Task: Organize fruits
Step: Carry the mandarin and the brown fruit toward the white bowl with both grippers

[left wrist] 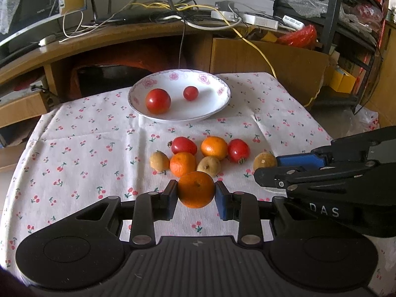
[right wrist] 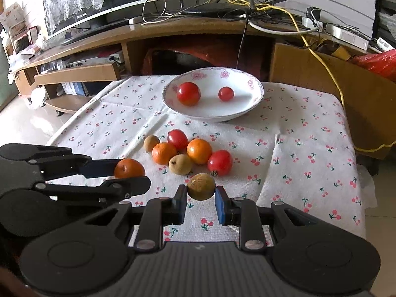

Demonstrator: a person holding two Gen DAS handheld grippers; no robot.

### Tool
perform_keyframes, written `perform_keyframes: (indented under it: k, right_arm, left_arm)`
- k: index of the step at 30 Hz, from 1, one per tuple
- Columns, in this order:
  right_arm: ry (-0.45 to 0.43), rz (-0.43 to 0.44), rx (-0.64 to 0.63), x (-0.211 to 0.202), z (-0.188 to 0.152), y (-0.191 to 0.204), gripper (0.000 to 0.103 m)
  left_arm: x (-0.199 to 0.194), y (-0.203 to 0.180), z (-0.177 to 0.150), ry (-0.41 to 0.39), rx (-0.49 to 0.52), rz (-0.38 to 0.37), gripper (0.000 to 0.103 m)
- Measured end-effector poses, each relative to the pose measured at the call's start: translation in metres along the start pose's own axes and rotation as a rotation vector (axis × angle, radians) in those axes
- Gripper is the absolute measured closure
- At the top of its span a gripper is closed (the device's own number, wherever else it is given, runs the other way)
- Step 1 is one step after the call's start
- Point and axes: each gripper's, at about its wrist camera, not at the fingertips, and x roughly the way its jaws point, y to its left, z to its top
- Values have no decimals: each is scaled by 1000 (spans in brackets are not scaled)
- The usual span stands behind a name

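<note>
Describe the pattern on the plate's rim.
Pink flowers with a thin scalloped purple line on the white plate, clearest in the right wrist view.

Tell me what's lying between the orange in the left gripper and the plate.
In the left wrist view, between the held orange and the plate lie two oranges, two tomatoes, brown fruits, then bare tablecloth.

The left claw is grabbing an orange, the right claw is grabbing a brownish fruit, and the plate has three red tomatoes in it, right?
Almost. The plate has two red tomatoes, not three: a big one and a small one, as the left wrist view shows. The rest is right: the left claw grips an orange, and the right claw grips a brownish fruit.
</note>
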Motion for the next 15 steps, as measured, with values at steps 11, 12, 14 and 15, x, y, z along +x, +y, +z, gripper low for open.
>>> perform_keyframes:
  k: [11,12,14,15]
  right_arm:
    - [-26,-2,15,-2,11,-3,78]
    - [-29,-2,17,-2,12,-3,78]
    - [-34,-3,19,-3,13,-4,78]
    - [-36,-4,19,-3,14,-4,78]
  left_arm:
    - [0,1,14,-20,0,7,65]
    - [0,1,15,-22,2,9,65]
    - [0,0,16,-24,5,12,65]
    - [0,0,17,-25,7,13,65]
